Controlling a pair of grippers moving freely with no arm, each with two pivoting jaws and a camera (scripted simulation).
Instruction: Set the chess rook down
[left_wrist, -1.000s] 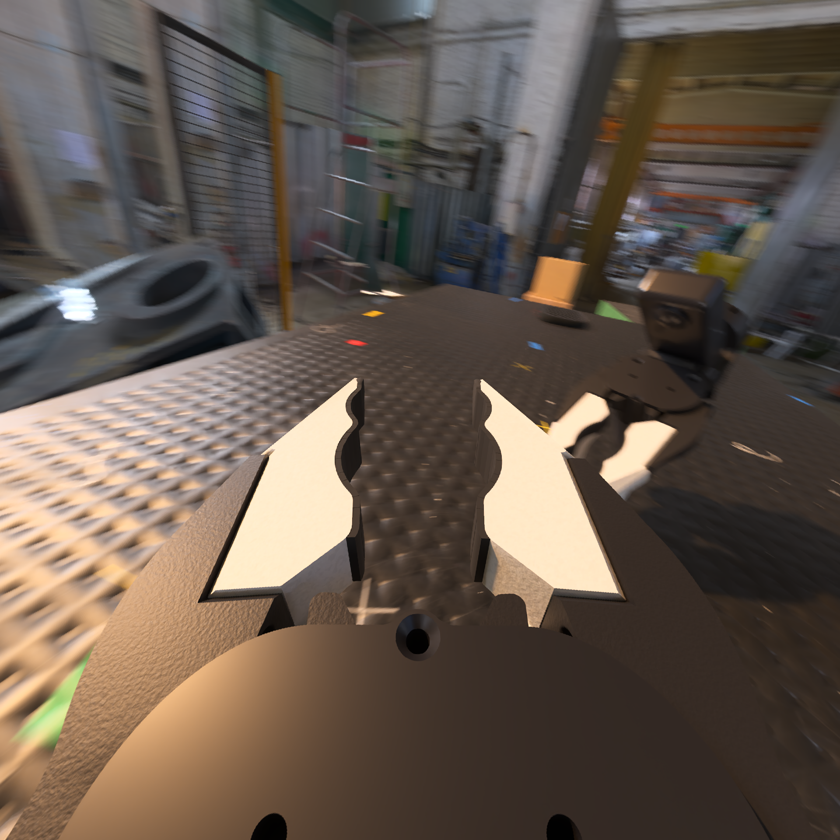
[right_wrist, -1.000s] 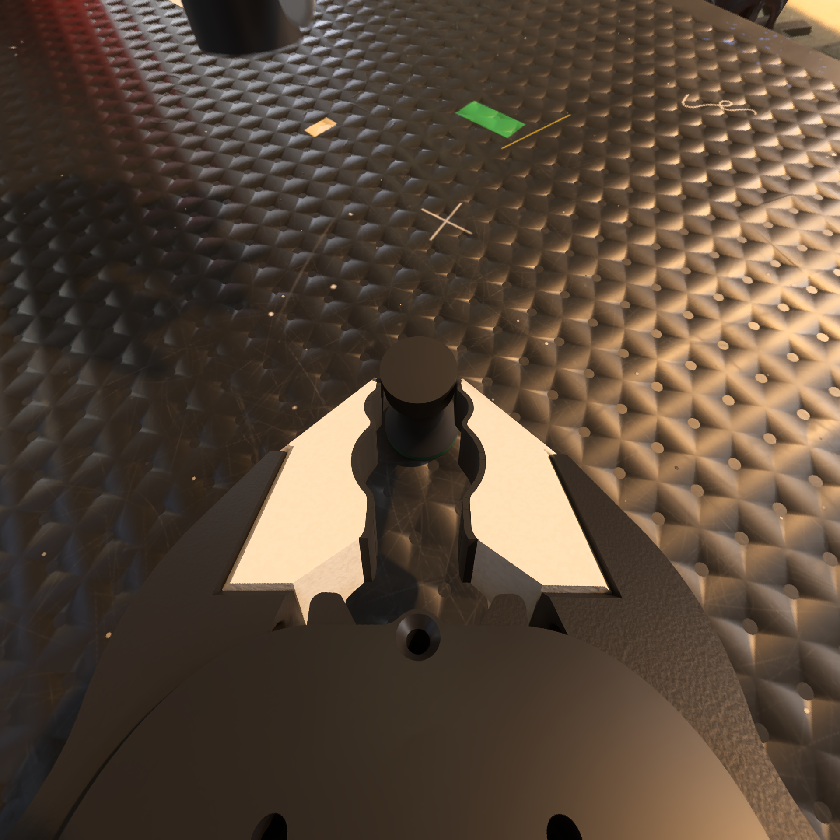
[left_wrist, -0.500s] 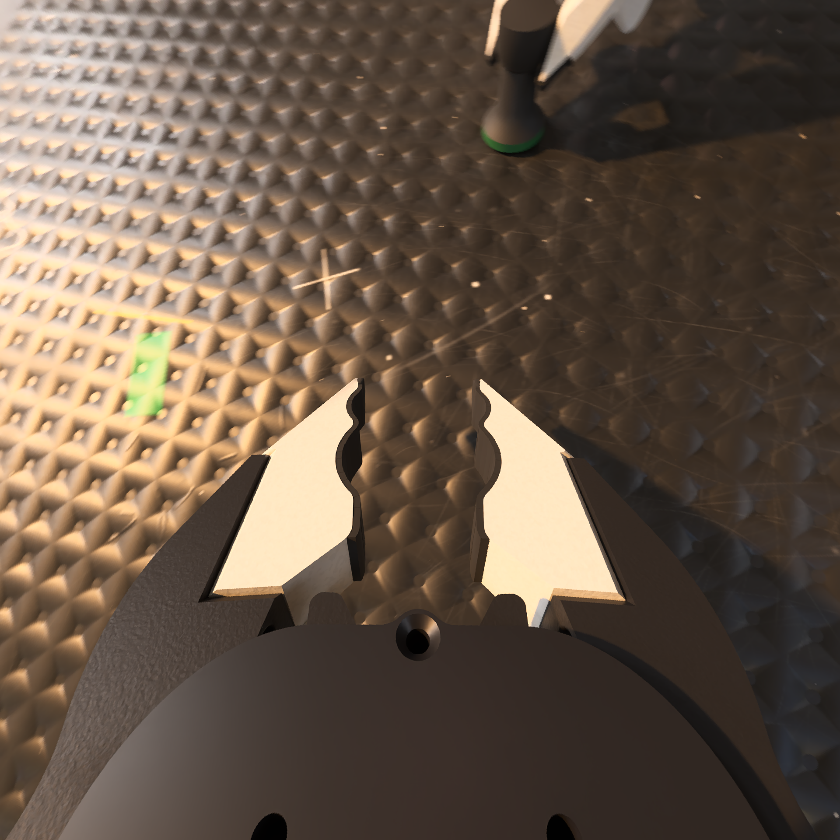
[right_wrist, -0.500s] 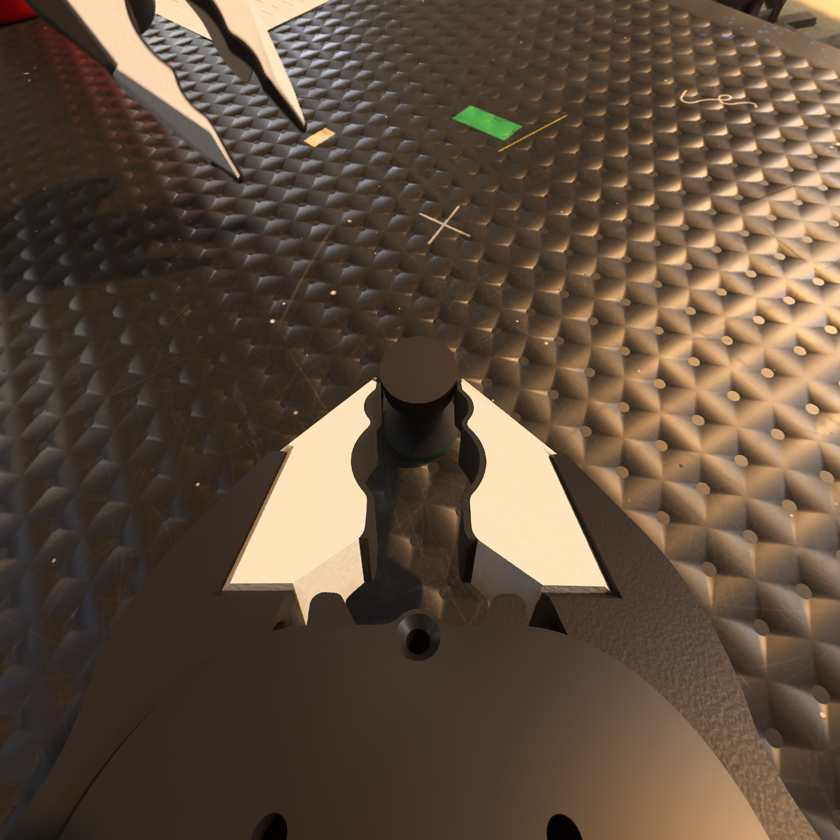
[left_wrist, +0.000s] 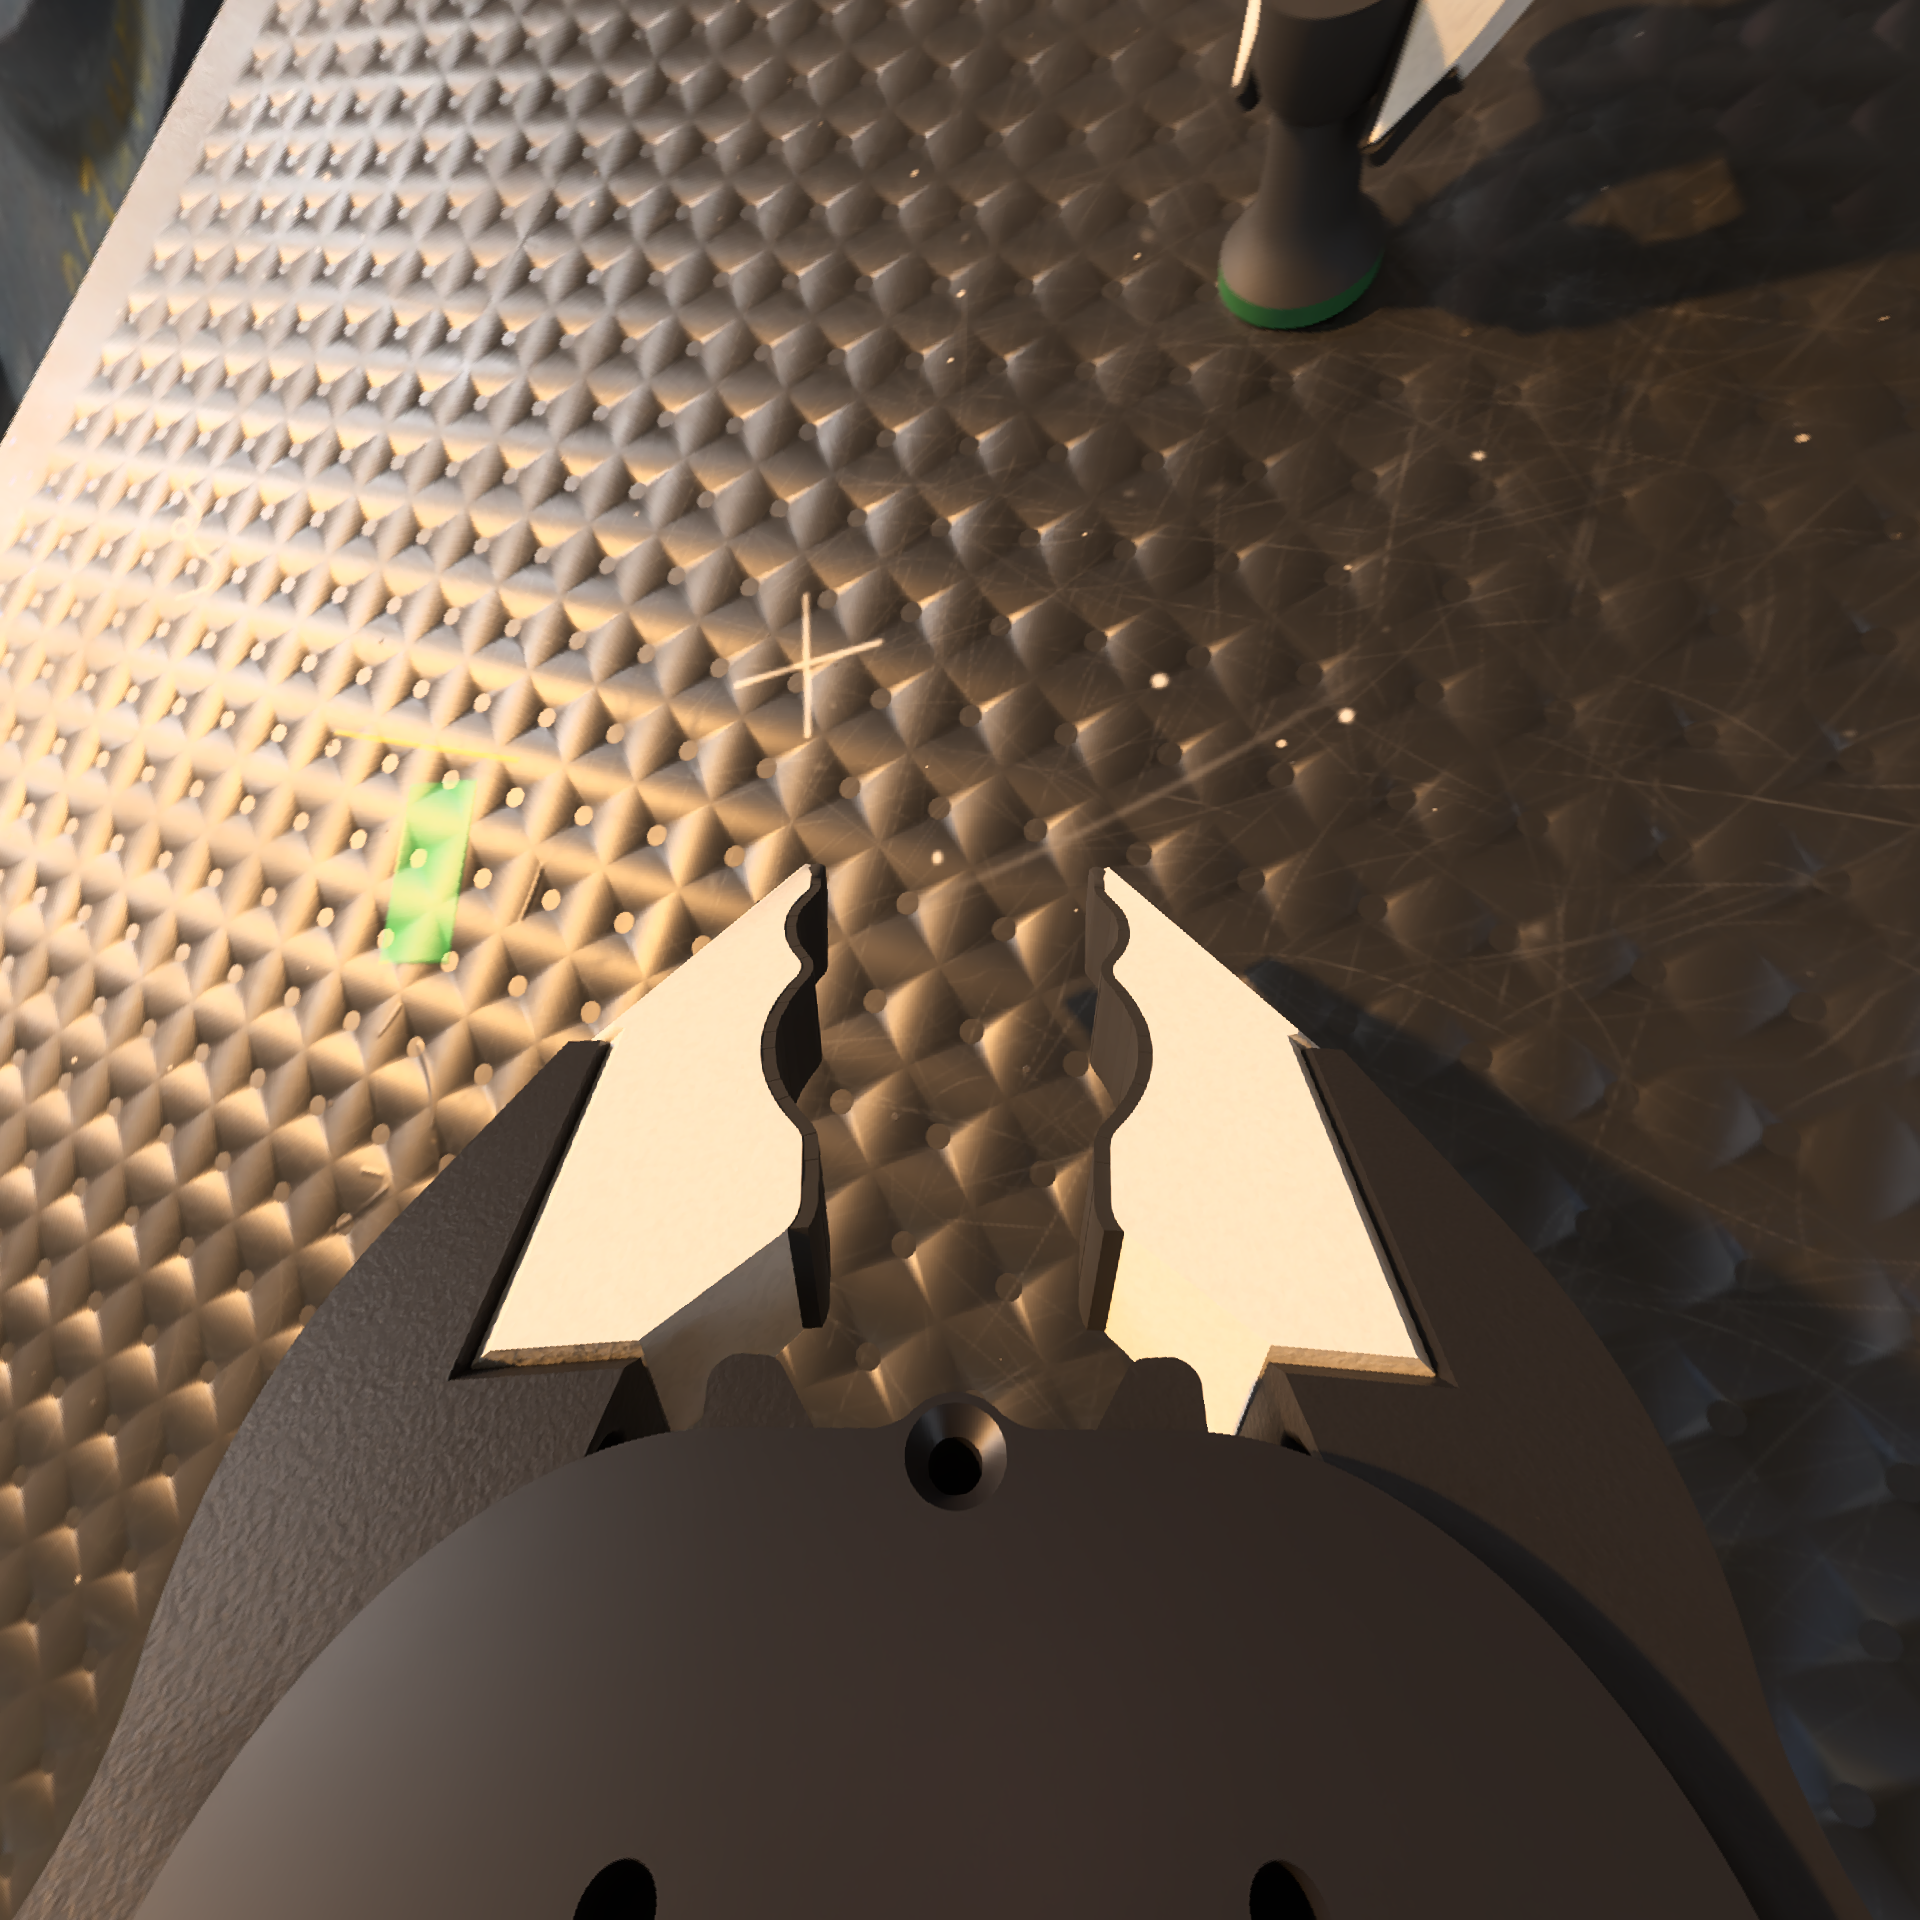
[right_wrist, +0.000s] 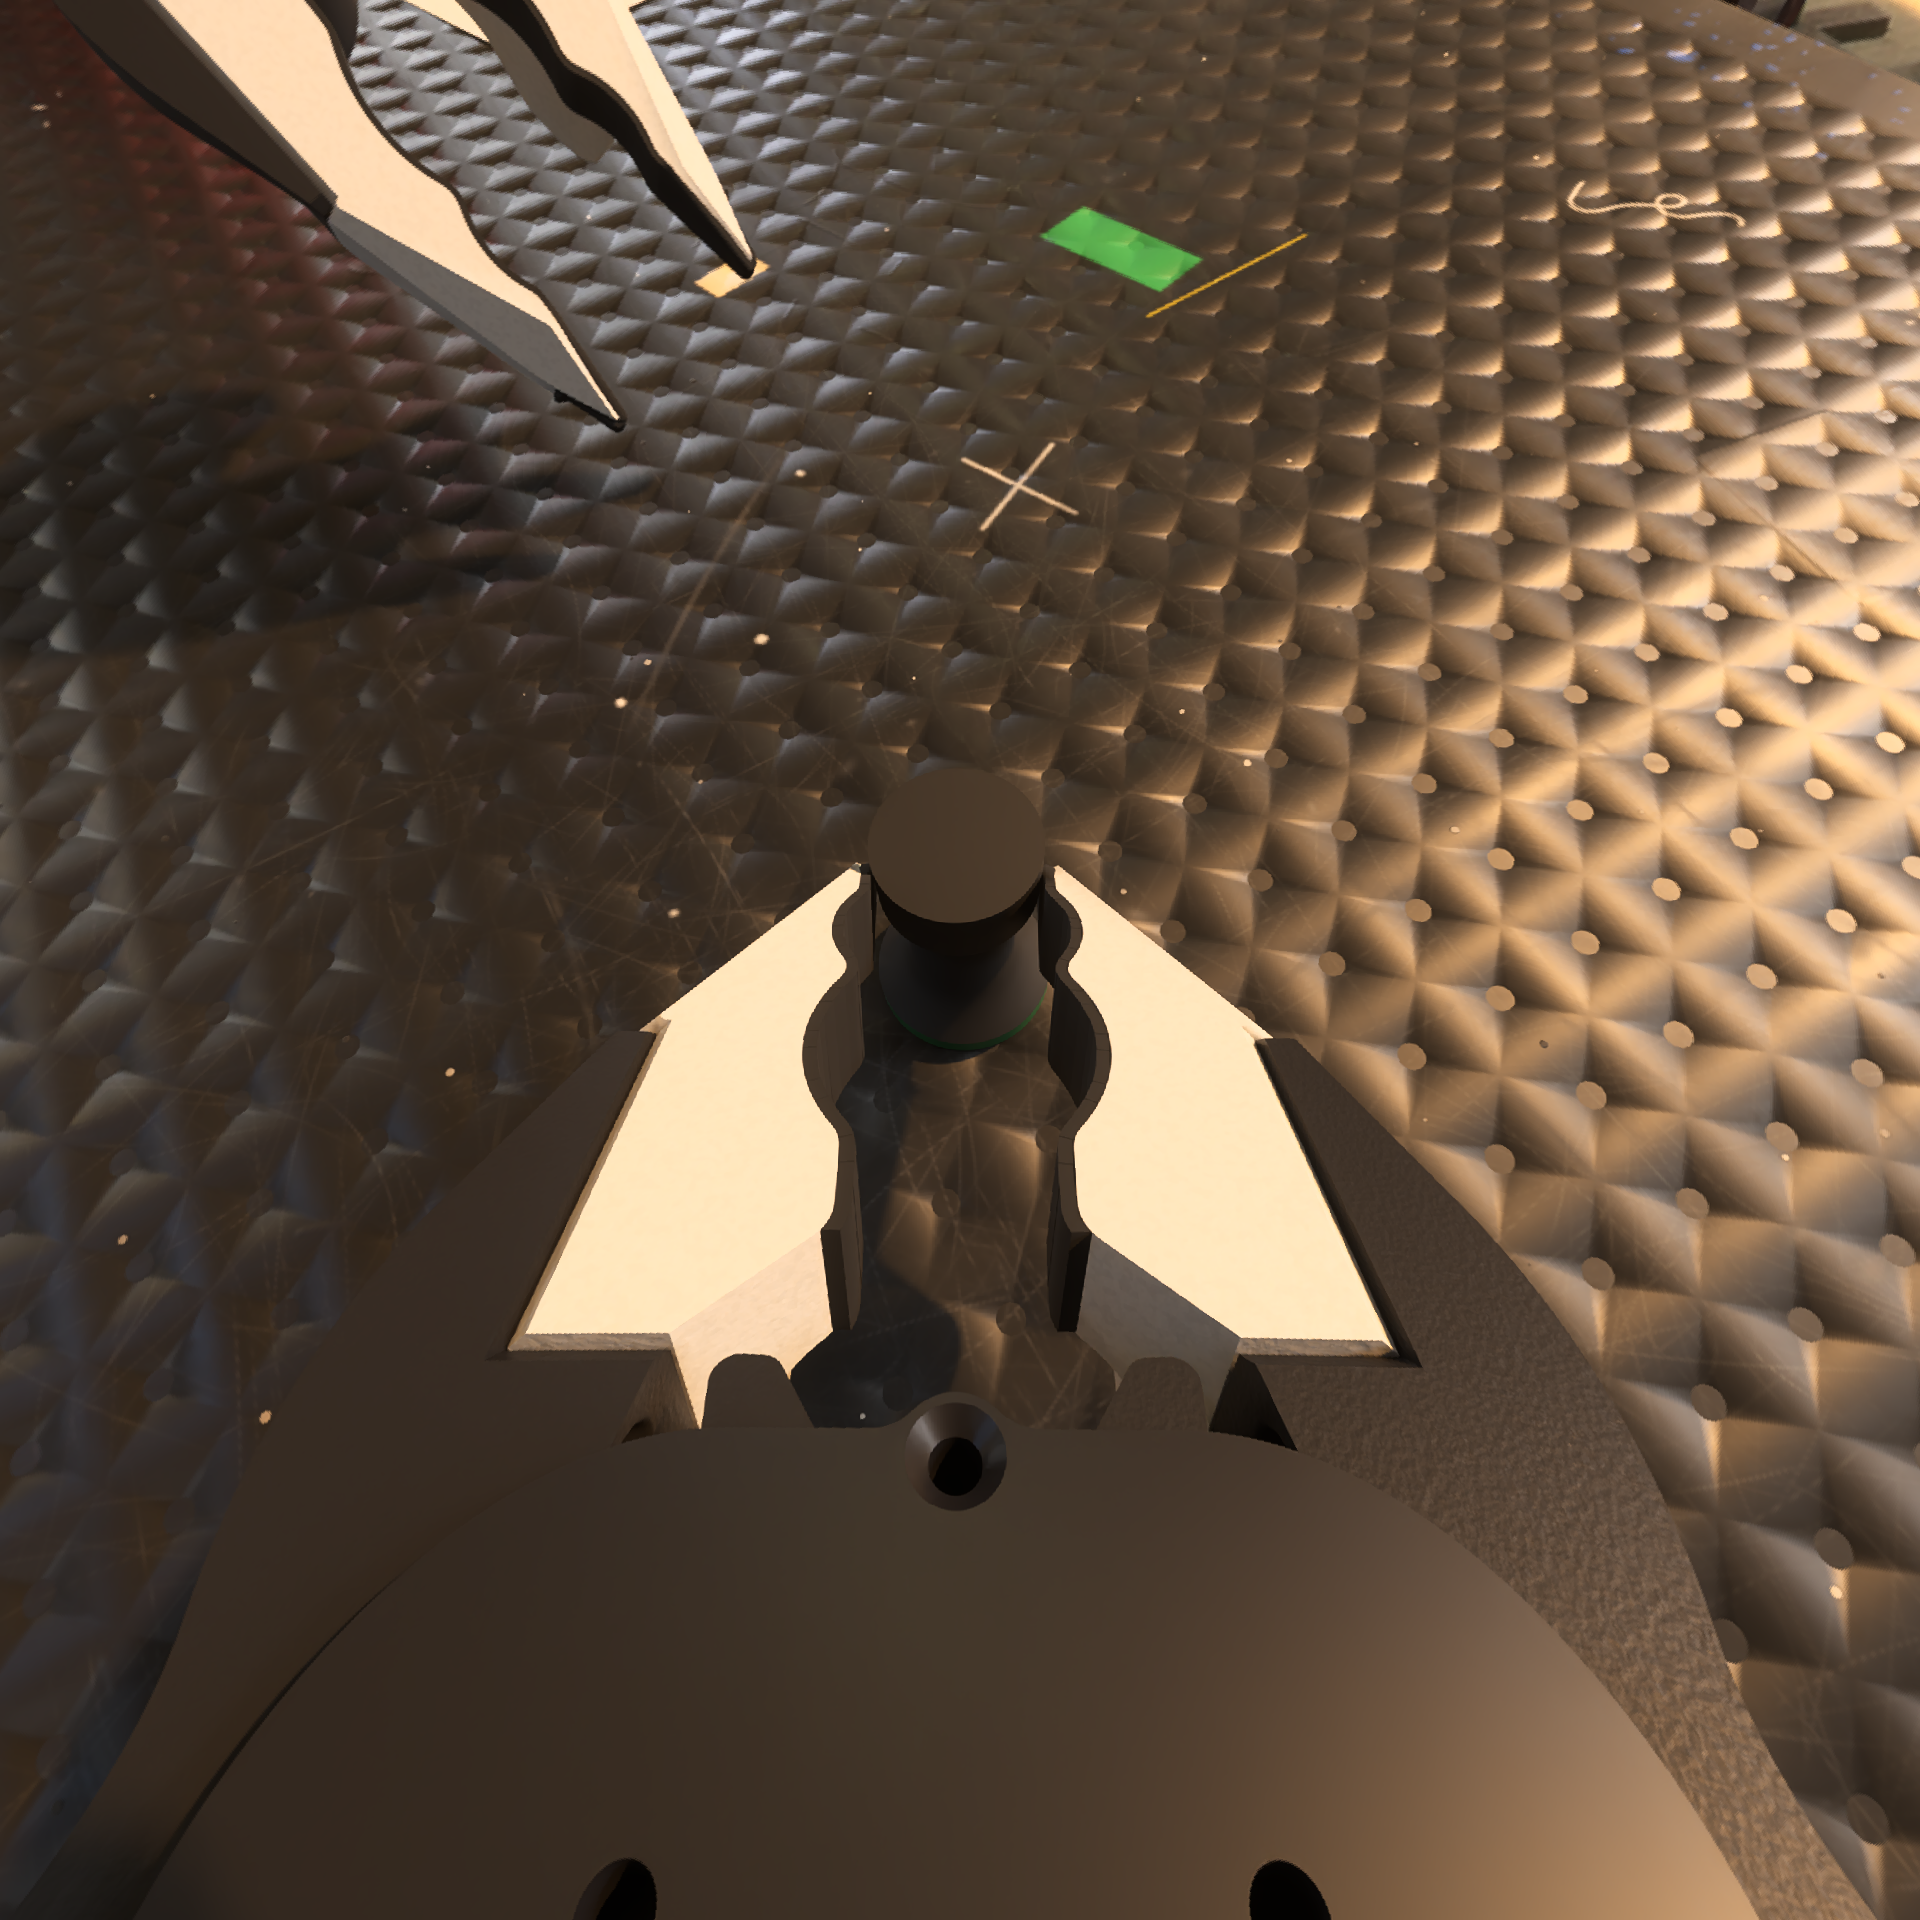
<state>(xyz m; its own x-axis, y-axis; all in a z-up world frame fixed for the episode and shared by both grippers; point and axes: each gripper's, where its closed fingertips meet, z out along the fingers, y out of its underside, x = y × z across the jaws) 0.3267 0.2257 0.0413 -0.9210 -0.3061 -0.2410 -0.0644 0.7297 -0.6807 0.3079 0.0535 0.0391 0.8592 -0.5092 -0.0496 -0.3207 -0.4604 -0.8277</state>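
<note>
Right gripper (right_wrist: 956, 878) grips the chess rook (right_wrist: 956, 904) at its fingertips, one pale finger on each side of the dark cylindrical head. Rook stands upright; green-edged base rests on the counter (right_wrist: 1558, 935), or so close to it that contact cannot be confirmed. In the left wrist view the same rook (left_wrist: 1304, 208) shows its flared foot with green rim low against the counter surface, right gripper fingers (left_wrist: 1439, 52) flanking its upper part.

Counter: dark metal, embossed diamond pattern, fine scratches around the rook.

Beyond the rook, a scratched white cross mark (right_wrist: 1020, 486). Farther past the cross, a green rectangle (right_wrist: 1122, 247) with a thin yellow line (right_wrist: 1226, 275) just beside it. A small tan patch (right_wrist: 727, 278) lies left of the green rectangle, and a pale scribble (right_wrist: 1652, 203) well right of it.

Left gripper (left_wrist: 954, 883): jaws wide apart, nothing between them, hovering over bare counter, well apart from the rook. From the right wrist view its fingers (right_wrist: 468, 260) angle downward beyond and left of the rook.
</note>
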